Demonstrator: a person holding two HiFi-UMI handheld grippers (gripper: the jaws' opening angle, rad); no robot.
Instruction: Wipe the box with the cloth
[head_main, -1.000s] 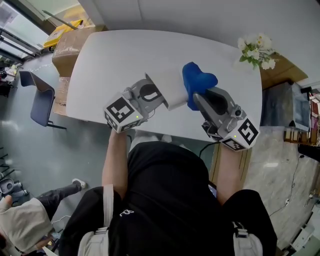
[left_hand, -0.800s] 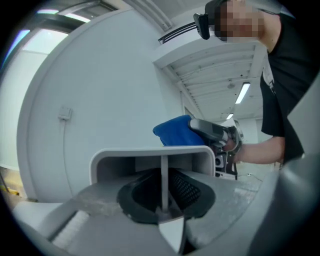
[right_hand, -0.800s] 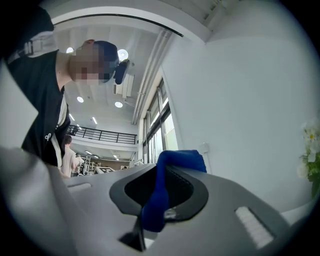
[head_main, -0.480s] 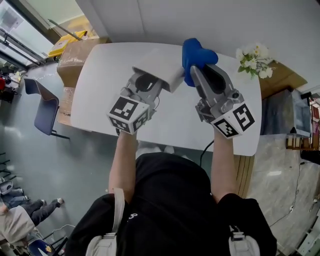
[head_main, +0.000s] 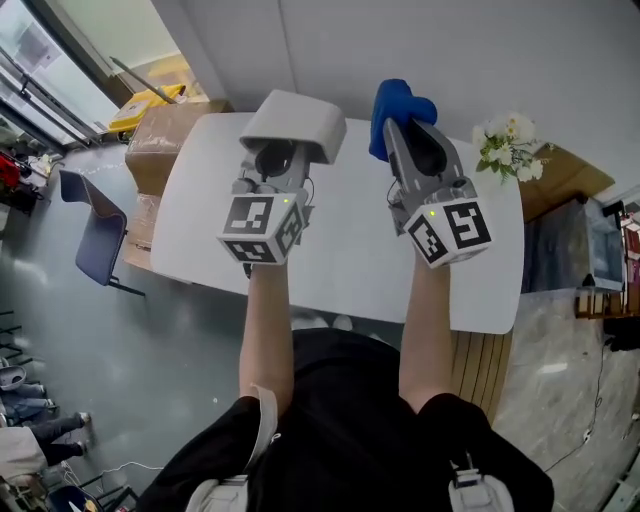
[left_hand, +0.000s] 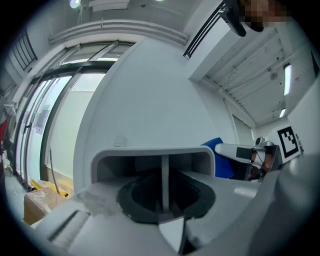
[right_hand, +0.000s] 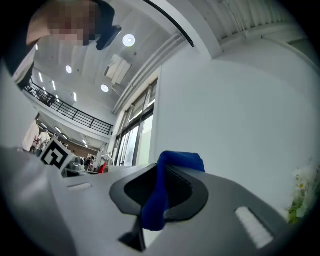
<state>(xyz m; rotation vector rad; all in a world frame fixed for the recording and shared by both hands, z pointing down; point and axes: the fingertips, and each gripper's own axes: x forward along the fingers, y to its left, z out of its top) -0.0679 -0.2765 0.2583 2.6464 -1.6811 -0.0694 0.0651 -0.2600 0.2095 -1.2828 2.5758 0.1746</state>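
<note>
My left gripper (head_main: 284, 140) is shut on the white box (head_main: 296, 124), holding it up in the air above the white table (head_main: 340, 250). In the left gripper view the box (left_hand: 155, 160) shows its open underside with a thin middle wall between the jaws. My right gripper (head_main: 402, 128) is shut on the blue cloth (head_main: 398, 112), also raised, to the right of the box and apart from it. A strip of the cloth (right_hand: 162, 192) runs between the jaws in the right gripper view. The blue cloth (left_hand: 220, 159) also shows at the right of the left gripper view.
A bunch of white flowers (head_main: 510, 140) stands at the table's far right corner. Cardboard boxes (head_main: 160, 135) sit beyond the table's left end, with a dark chair (head_main: 95, 240) on the floor. A grey wall (head_main: 450, 50) rises behind the table. Wooden furniture (head_main: 560, 160) stands at the right.
Both grippers have risen and swung from pointing down toward level. The box and the cloth have come up off the table area with them and drawn further away from my body.
</note>
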